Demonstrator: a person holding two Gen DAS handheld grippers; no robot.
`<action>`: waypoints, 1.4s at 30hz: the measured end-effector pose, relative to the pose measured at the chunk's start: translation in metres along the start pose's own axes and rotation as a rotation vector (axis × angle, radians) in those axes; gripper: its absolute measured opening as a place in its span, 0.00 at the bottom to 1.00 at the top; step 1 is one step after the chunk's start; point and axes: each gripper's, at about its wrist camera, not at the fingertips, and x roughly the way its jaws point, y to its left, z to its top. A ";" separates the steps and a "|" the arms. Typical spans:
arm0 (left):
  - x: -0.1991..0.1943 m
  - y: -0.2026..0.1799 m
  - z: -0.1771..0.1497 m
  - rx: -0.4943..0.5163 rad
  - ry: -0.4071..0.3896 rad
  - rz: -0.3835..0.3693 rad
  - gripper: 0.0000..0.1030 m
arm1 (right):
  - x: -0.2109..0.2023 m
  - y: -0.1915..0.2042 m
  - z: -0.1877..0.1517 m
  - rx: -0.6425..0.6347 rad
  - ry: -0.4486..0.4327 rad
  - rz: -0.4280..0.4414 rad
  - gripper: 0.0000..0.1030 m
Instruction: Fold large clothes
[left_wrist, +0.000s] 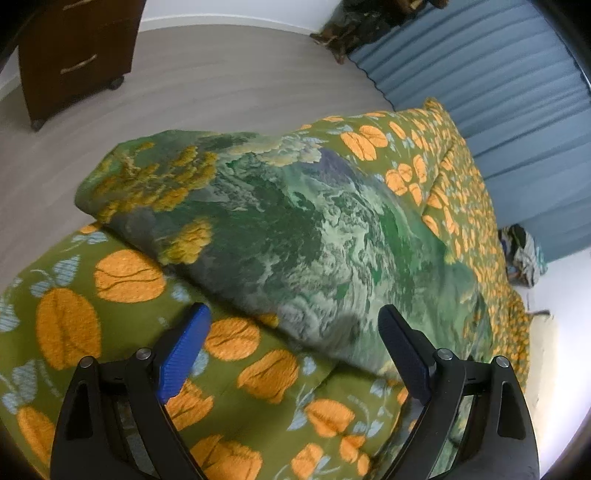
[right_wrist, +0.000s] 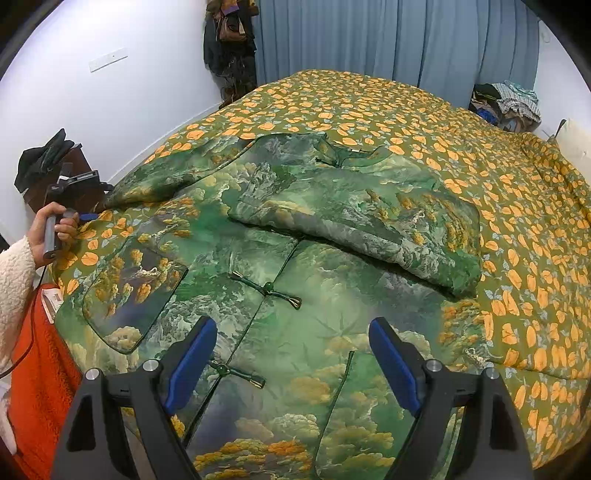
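My left hand-held gripper (left_wrist: 291, 347) hangs open before the jacket (right_wrist: 280, 258) sleeve at frame centre, ready to fold it inward; my right hand-held gripper (right_wrist: 291, 354) waits open, empty.

Cloth, plastic, metal and wood are showing in both views.

The jacket (right_wrist: 295, 266) is looking like a padded cloth with a soft silky sheen, and its knot buttons (right_wrist: 267, 286) are looking like twisted cord with a glossy bead. The bedspread (right_wrist: 517, 221) is showing a woolly, rough, matt weave. The left gripper (left_wrist: 293, 347) and the right gripper (right_wrist: 291, 362) are showing matt black plastic frames, ribbed blue plastic pads (right_wrist: 192, 365) and shiny metal pins. The curtain (right_wrist: 369, 37) is hanging as matt pleated cloth. The cabinet (left_wrist: 74, 55) is showing dark polished wood. The sleeve (right_wrist: 14, 288) is looking fleecy.
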 end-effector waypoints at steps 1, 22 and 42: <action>0.003 0.000 0.001 -0.012 -0.006 -0.006 0.79 | 0.001 0.000 0.000 0.001 0.002 0.001 0.84; -0.098 -0.226 -0.088 0.867 -0.494 0.279 0.11 | -0.008 -0.028 -0.017 0.087 -0.038 0.022 0.84; 0.009 -0.304 -0.327 1.611 -0.216 0.207 0.81 | -0.025 -0.101 -0.023 0.238 -0.097 -0.058 0.84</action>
